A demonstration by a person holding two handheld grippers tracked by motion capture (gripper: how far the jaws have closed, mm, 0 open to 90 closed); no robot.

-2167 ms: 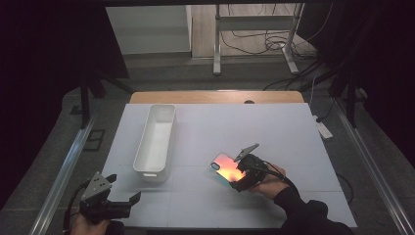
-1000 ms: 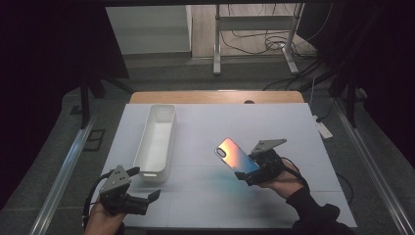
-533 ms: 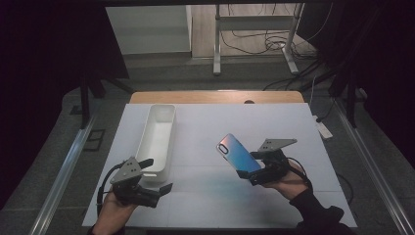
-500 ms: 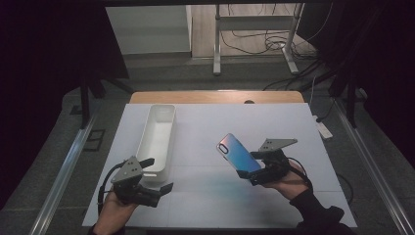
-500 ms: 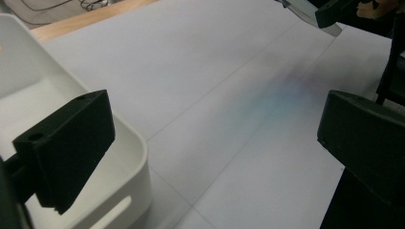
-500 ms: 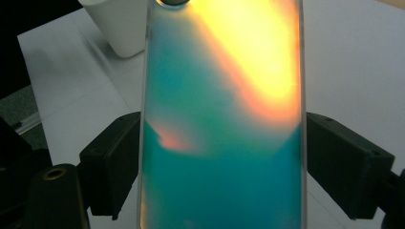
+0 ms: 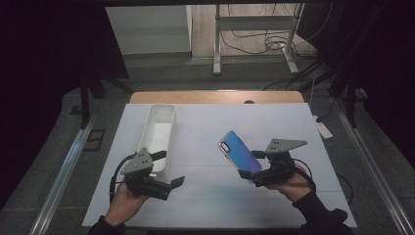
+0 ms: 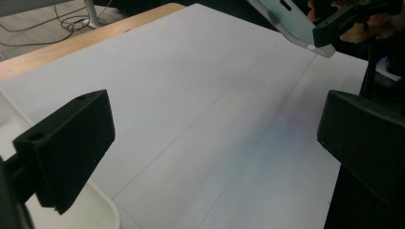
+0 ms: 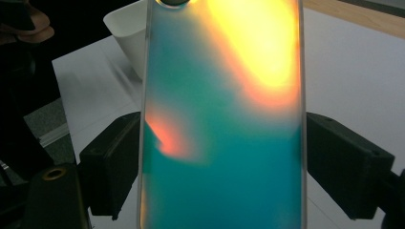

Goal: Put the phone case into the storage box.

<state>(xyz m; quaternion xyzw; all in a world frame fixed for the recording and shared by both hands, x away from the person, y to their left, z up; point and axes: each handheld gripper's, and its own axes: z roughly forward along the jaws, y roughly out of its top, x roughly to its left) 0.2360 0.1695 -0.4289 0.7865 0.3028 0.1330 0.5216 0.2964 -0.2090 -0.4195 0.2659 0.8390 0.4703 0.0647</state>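
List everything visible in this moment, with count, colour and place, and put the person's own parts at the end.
Iridescent blue-to-orange phone case: one, held tilted above the table's right half, clamped at its lower end.
White oblong plastic bin: one, left half of the table, lengthwise front to back, looks empty.
White table top: one, with a wooden strip along its far edge.
Metal stand: one, grey, on the floor beyond the table, among black cables.
White power strip: one, on the floor right of the table.
Left tongs: black, open, near the bin's front end, holding nothing.
Right tongs: black, shut on the case.
Hands: two, at the near edge, one on each tool.
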